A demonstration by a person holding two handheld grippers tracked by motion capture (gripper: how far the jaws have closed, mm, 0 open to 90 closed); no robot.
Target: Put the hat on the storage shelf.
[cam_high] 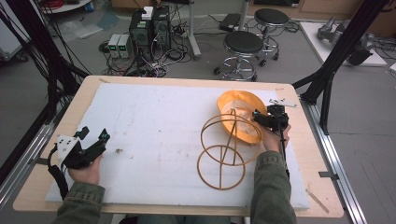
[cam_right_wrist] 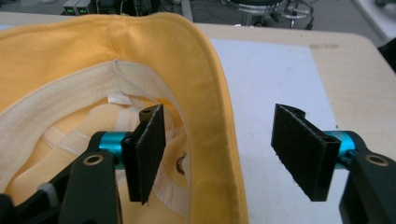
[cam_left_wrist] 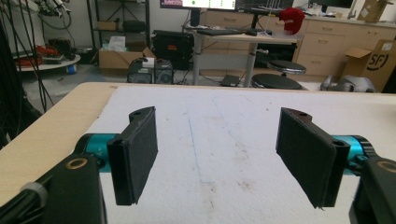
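Standing by the table: a person has a gripper in each hand, over a white foam sheet (cam_high: 154, 130) on a wooden table (cam_high: 42, 158).
Left gripper (cam_left_wrist: 217, 156): down around 8 o'clock on the sheet, jaws spread wide, nothing between them but bare foam, not touching anything I can see.
Right gripper (cam_right_wrist: 224, 154): over at about 3 o'clock, jaws also wide apart, straddling the brim of the yellow hat (cam_right_wrist: 196, 60). One jaw sits inside the upturned hat, the other outside over the foam. Brim runs through the gap, no pinch on it.
Yellow hat: lying opening-up around 2 o'clock, cream lining showing.
Wire stand (cam_high: 226, 151): tan hoops, just at the hat's 7 o'clock, overlapping its edge from the high view.
Background: stools (cam_high: 243, 46) and computer boxes (cam_high: 149, 28) on the floor past the far edge.
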